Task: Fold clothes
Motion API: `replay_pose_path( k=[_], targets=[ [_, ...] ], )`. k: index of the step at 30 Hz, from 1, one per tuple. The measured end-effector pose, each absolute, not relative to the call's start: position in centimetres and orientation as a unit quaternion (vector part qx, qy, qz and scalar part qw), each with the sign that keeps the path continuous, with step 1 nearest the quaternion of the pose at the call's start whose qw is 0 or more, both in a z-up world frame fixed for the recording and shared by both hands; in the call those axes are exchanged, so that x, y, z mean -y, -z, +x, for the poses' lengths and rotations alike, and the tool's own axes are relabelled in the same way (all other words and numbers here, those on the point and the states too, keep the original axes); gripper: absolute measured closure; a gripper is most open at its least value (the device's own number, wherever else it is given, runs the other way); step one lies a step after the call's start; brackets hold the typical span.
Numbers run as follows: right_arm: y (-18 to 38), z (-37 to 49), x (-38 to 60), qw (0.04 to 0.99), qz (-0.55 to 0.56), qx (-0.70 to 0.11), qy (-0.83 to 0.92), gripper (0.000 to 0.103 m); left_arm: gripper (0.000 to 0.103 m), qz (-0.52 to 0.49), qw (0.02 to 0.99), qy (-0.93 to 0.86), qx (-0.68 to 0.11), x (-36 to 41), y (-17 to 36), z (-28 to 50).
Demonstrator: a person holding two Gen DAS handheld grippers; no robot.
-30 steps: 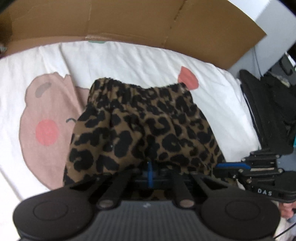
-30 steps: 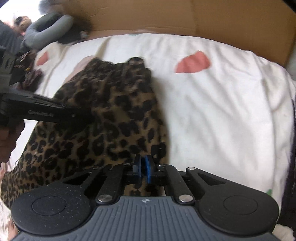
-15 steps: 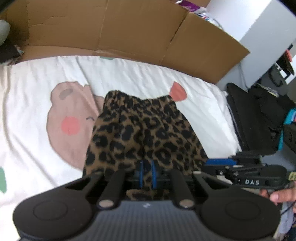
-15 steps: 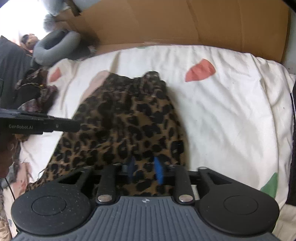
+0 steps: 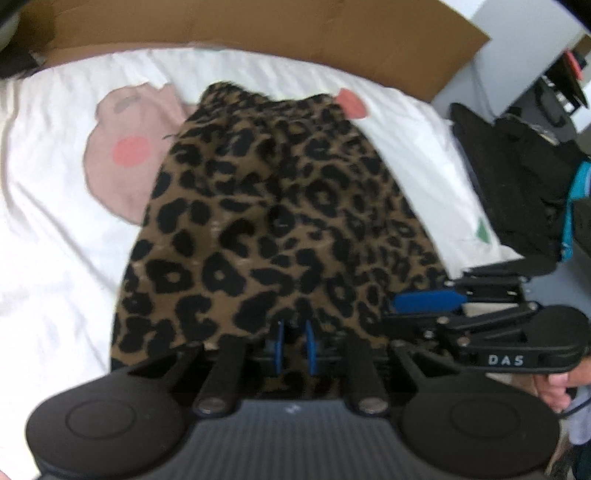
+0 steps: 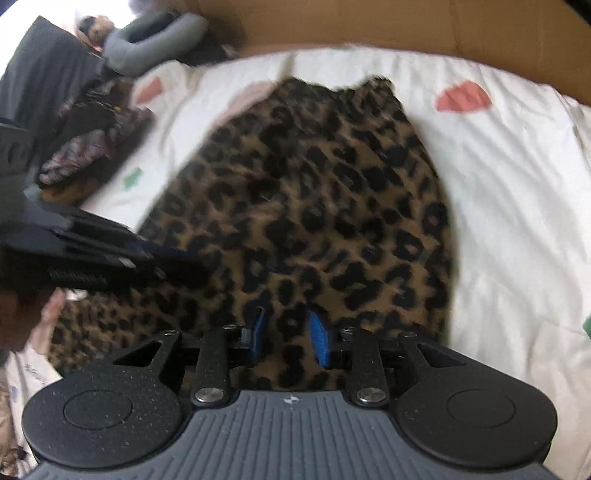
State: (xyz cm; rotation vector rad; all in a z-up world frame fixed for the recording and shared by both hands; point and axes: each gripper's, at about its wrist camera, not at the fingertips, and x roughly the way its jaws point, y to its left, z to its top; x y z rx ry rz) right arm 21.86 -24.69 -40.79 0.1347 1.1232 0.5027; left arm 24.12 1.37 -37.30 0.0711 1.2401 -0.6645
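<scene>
A leopard-print garment (image 5: pixel 280 221) lies spread on a white bed sheet (image 5: pixel 48 229), its gathered waistband at the far end. It also shows in the right wrist view (image 6: pixel 314 206). My left gripper (image 5: pixel 293 345) is at the garment's near hem, its blue pads a small gap apart with cloth behind them. My right gripper (image 6: pixel 288 338) is open over the near hem, nothing between its pads. The right gripper also shows at the right of the left wrist view (image 5: pixel 428 301). The left gripper shows at the left of the right wrist view (image 6: pixel 110 254).
Cardboard panels (image 5: pixel 258 26) stand along the far edge of the bed. Dark bags and clothes (image 5: pixel 517 166) are piled to the right of the bed. A grey neck pillow (image 6: pixel 155 37) and dark clothes (image 6: pixel 74 110) lie at the far left.
Both grippers were shut on the hem a second ago and have opened. The garment has dropped flat on the sheet. Both grippers have moved back closer to the near hem.
</scene>
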Motion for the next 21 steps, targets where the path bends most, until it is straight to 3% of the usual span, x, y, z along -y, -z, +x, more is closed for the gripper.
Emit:
replay_pose_path(
  k=[6, 11, 13, 21],
  targets=[
    [41.6, 22.2, 27.2, 0.819, 0.078, -0.531, -0.204, 0.075, 0.093, 0.027, 0.779, 0.266, -0.567, -3.6, 37.8, 25.9],
    [41.5, 22.3, 28.5, 0.814, 0.081, -0.54, -0.197, 0.087, 0.096, 0.021, 0.785, 0.246, -0.569, -5.4, 38.0, 27.2],
    [41.6, 22.3, 29.2, 0.813, 0.088, -0.542, -0.192, 0.097, 0.1, 0.026, 0.782, 0.243, -0.573, -5.8, 38.1, 27.5],
    [41.4, 22.6, 31.2, 0.817, 0.095, -0.542, -0.172, 0.099, 0.1, 0.024, 0.784, 0.235, -0.574, -7.2, 38.4, 28.3]
  ],
)
